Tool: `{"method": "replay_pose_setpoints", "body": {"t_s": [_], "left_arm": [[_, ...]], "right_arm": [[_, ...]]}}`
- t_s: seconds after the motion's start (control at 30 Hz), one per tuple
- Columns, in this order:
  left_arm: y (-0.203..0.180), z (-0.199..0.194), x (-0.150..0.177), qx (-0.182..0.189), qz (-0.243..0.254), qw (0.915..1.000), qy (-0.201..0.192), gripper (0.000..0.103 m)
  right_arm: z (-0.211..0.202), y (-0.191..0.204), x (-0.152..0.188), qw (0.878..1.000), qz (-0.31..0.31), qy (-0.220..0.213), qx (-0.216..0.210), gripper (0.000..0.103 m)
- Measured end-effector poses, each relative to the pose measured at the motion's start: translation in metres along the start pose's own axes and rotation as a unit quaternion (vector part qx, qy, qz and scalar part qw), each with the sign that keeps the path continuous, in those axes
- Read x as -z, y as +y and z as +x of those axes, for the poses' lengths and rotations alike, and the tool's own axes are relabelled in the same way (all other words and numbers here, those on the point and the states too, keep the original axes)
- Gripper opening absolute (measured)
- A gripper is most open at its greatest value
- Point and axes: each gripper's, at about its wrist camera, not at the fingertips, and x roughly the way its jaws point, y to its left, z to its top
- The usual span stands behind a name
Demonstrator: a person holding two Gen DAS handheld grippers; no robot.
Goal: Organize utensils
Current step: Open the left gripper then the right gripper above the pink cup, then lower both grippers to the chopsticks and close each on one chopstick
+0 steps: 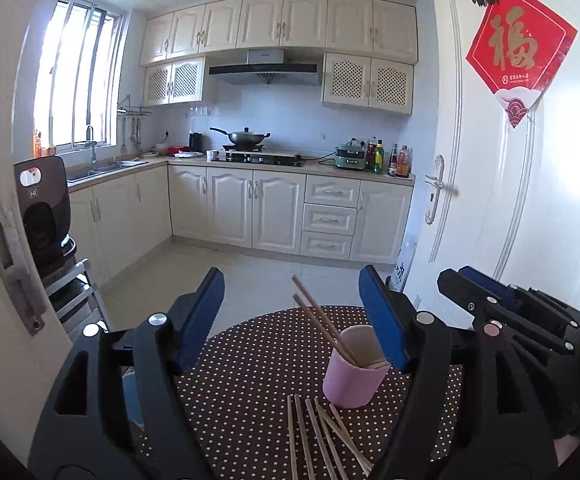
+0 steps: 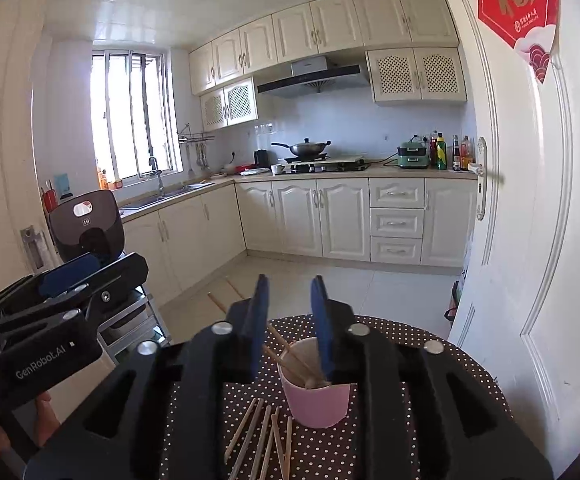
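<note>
A pink cup (image 1: 354, 376) stands on a round table with a brown polka-dot cloth (image 1: 241, 380). Two wooden chopsticks (image 1: 318, 312) lean left out of it. Several loose chopsticks (image 1: 322, 432) lie on the cloth in front of the cup. My left gripper (image 1: 290, 270) hangs open and wide above the table, its right finger in front of the cup's right side, with nothing gripped. In the right wrist view my right gripper (image 2: 290, 280) sits just over the cup (image 2: 318, 396), jaws slightly apart. The leaning chopsticks (image 2: 277, 338) pass behind its left finger, not pinched. More loose chopsticks (image 2: 261, 440) lie below.
A white door (image 1: 530, 184) with a red paper square (image 1: 520, 52) stands open close on the right. A brown appliance (image 1: 43, 204) on a metal rack (image 1: 77, 292) stands left of the table. Tiled floor (image 1: 265, 268) and kitchen cabinets lie beyond.
</note>
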Motion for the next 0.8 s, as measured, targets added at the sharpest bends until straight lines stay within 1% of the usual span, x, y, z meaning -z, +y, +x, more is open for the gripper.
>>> {"method": "replay_pose_setpoints", "body": {"t_s": [0.2,0.33,0.47,0.53,0.63,0.7,0.8], "left_arm": [[0.005,-0.019,0.002,-0.004,0.001,1.0,-0.008,0.072],[0.006,-0.032,0.005,-0.013,0.012,0.9997,-0.017,0.074],[0.008,-0.04,0.011,-0.009,0.022,0.9997,-0.006,0.074],[0.01,-0.041,0.017,-0.008,0.032,0.9994,0.01,0.074],[0.015,-0.037,0.027,0.008,0.038,0.9979,0.051,0.074],[0.02,-0.03,0.035,0.025,0.04,0.9949,0.09,0.074],[0.025,-0.015,0.05,0.026,0.04,0.9889,0.141,0.074]], "right_arm": [[-0.017,0.007,0.0,1.0,-0.009,-0.011,0.002,0.029],[-0.032,0.017,0.005,1.0,-0.018,-0.019,0.004,0.032],[-0.041,0.024,0.012,0.999,-0.029,-0.015,0.0,0.034],[-0.045,0.029,0.02,0.999,-0.039,-0.006,-0.006,0.034],[-0.045,0.031,0.031,0.999,-0.043,0.015,-0.021,0.034],[-0.042,0.033,0.039,0.998,-0.042,0.036,-0.032,0.034],[-0.033,0.034,0.053,0.996,-0.045,0.067,-0.039,0.034]]}}
